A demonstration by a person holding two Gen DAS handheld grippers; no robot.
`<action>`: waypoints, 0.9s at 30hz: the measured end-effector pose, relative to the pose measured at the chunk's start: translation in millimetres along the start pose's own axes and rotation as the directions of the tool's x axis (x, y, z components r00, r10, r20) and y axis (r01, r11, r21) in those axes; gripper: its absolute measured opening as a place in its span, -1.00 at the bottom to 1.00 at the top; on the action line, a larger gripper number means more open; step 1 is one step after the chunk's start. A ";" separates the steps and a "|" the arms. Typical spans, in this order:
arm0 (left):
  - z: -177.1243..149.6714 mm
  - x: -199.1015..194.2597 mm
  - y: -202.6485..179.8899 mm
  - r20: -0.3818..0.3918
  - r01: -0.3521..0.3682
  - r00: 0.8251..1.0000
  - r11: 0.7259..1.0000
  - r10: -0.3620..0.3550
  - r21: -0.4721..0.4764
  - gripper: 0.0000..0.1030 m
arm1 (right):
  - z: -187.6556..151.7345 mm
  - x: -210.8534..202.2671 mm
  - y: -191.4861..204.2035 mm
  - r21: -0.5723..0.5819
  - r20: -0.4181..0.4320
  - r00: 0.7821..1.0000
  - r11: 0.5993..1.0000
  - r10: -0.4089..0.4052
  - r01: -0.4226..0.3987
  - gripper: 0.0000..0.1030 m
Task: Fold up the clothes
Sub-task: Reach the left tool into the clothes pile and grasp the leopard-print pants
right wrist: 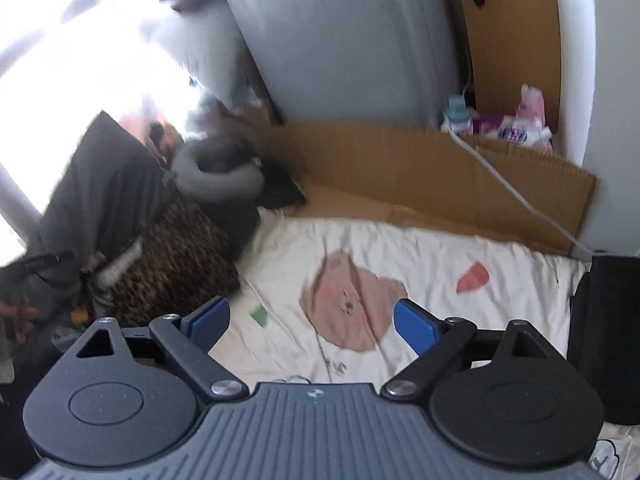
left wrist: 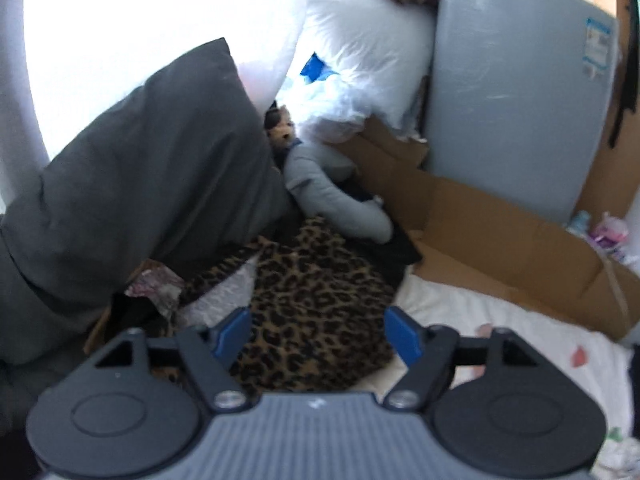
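A leopard-print garment lies crumpled on the bed, right ahead of my left gripper. That gripper is open, its blue pads apart above the cloth and nothing pinched. In the right wrist view the same garment lies at the left, blurred. My right gripper is open over the cream sheet, above a pink bear print, with nothing between its pads.
A dark grey pillow leans at the left, a grey neck pillow behind the garment. White pillows, flattened cardboard and a grey panel line the back. A white cable and packets lie right; a black object sits at the edge.
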State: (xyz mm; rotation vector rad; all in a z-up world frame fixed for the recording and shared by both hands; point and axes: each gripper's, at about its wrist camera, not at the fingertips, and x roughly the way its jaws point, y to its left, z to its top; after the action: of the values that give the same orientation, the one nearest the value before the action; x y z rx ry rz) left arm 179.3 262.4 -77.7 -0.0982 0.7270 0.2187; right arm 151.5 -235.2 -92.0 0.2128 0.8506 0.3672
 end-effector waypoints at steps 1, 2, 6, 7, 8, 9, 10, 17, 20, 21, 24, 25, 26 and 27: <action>-1.4 9.6 0.1 -0.016 0.015 1.000 1.000 -0.015 -0.003 0.50 | 0.2 6.6 -1.5 0.003 -0.010 1.000 1.000 -0.026 0.026 0.81; -2.9 19.6 0.0 -0.029 0.021 0.999 1.000 -0.021 -0.005 0.50 | 0.3 13.5 -3.2 -0.003 -0.016 0.999 0.999 -0.051 0.051 0.81; -8.5 54.4 1.5 -0.025 -0.030 0.999 1.000 0.030 0.004 0.63 | 0.5 32.2 -15.7 -0.024 -0.007 0.997 0.997 -0.071 0.071 0.81; -9.3 62.2 2.9 -0.016 -0.040 0.999 0.999 0.040 0.007 0.63 | -0.1 38.2 -19.4 -0.020 -0.014 0.997 0.997 -0.070 0.070 0.81; -10.0 69.9 4.4 -0.005 -0.049 0.999 0.999 0.049 0.011 0.63 | -2.0 45.7 -23.7 -0.020 -0.027 0.998 0.998 -0.059 0.058 0.81; -11.0 78.3 6.9 0.003 -0.049 0.999 0.999 0.049 0.014 0.63 | -4.1 52.0 -26.5 -0.022 -0.039 0.998 0.999 -0.048 0.047 0.80; -12.1 86.8 9.7 0.010 -0.046 0.999 0.999 0.045 0.018 0.63 | -7.6 58.5 -28.3 -0.029 -0.050 0.998 0.999 -0.046 0.044 0.80; -19.5 142.2 37.2 -0.012 -0.050 0.999 0.997 0.050 -0.055 0.51 | -38.0 88.6 -39.1 -0.092 -0.079 0.994 0.994 -0.072 0.064 0.79; -26.6 157.8 49.5 -0.038 -0.061 0.998 0.994 0.058 -0.090 0.47 | -45.1 91.0 -45.0 -0.072 -0.086 0.995 0.996 -0.059 0.053 0.79; -28.6 162.4 53.2 -0.045 -0.067 0.997 0.993 0.063 -0.096 0.45 | -46.9 91.0 -45.4 -0.072 -0.086 0.995 0.996 -0.053 0.046 0.79; -31.7 174.2 61.0 -0.052 -0.074 0.996 0.991 0.069 -0.115 0.40 | -51.7 91.6 -45.5 -0.083 -0.087 0.996 0.996 -0.027 0.020 0.79; -32.6 177.9 63.0 -0.053 -0.076 0.996 0.990 0.070 -0.118 0.38 | -54.3 91.1 -44.5 -0.092 -0.086 0.996 0.996 -0.014 0.006 0.79; -32.9 181.4 63.1 -0.056 -0.081 0.996 0.991 0.076 -0.108 0.37 | -57.9 91.4 -44.5 -0.097 -0.084 0.996 0.995 -0.006 -0.002 0.79; -33.2 185.2 62.3 -0.057 -0.083 0.995 0.992 0.078 -0.092 0.36 | -60.6 92.1 -44.8 -0.095 -0.086 0.996 0.995 -0.003 -0.006 0.79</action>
State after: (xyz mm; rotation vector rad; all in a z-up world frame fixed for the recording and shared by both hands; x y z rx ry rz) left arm 277.7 347.9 -226.9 -0.1651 0.7744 0.3287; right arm 171.0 -237.3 -209.3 0.1098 0.9150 0.4196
